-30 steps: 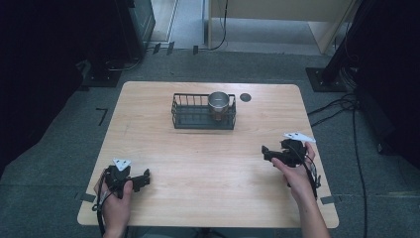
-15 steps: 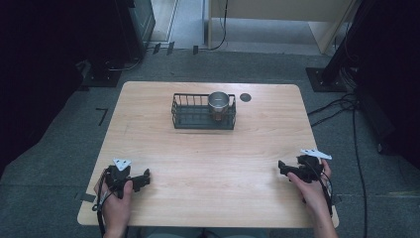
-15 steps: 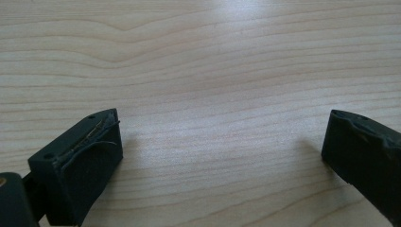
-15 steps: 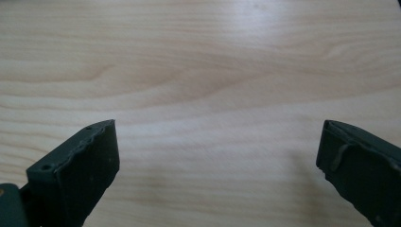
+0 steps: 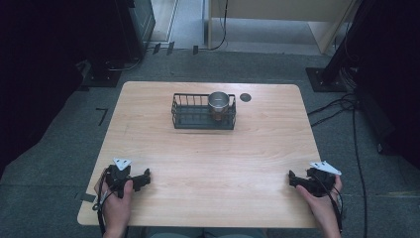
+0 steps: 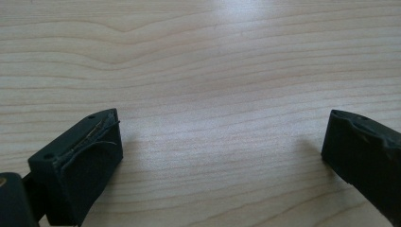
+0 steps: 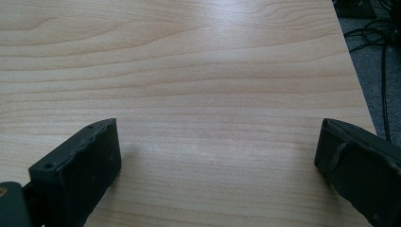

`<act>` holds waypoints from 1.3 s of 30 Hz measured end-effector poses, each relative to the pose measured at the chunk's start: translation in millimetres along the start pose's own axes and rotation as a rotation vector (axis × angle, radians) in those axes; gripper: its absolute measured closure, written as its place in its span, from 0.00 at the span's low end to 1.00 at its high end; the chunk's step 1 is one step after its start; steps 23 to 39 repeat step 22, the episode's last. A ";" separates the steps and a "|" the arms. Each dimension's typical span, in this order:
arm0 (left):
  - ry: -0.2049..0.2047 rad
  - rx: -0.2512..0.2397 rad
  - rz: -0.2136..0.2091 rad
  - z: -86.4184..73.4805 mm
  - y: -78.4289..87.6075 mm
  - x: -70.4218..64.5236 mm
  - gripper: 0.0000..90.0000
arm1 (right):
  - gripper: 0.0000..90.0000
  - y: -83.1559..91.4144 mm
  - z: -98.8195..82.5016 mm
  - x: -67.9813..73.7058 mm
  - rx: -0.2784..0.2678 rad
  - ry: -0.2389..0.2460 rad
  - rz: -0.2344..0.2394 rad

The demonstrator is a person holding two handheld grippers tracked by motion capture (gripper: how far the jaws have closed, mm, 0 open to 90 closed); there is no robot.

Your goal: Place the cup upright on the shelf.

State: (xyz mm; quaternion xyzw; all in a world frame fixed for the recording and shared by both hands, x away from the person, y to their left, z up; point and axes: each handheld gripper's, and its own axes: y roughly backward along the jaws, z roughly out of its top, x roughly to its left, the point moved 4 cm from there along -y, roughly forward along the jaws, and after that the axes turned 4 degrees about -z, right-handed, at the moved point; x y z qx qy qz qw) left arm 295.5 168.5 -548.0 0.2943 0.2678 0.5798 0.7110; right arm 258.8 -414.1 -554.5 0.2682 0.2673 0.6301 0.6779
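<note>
Pale wood-grain table [image 5: 208,163], rounded corners, on grey floor [image 5: 59,163]; dark equipment and trailing cables [image 5: 341,106] beyond the far and right edges.

Left gripper [image 5: 143,177] rests low on the tabletop close to the near-left corner, jaws spread wide, nothing between them; bare wood ahead of it in the left gripper view.

Right gripper [image 5: 293,179] sits near the near-right corner, jaws likewise released and empty. In the right gripper view the table's right edge runs just beyond its right jaw.

Wire basket [image 5: 184,118] stands well ahead of both grippers, between them toward the far edge, with a metal cup [image 5: 218,103] upright in its right end. Open wood lies between grippers and basket.
</note>
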 end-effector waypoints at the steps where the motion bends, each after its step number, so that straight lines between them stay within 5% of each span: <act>1: 0.000 0.000 0.000 0.0 0.0 0.0 0.00 | 0.01 0.0 0.0 0.0 0.001 0.000 0.000; 39: 0.013 -0.002 0.011 1.2 -1.2 1.0 0.00 | 0.00 -0.5 0.4 -0.2 0.001 0.001 0.007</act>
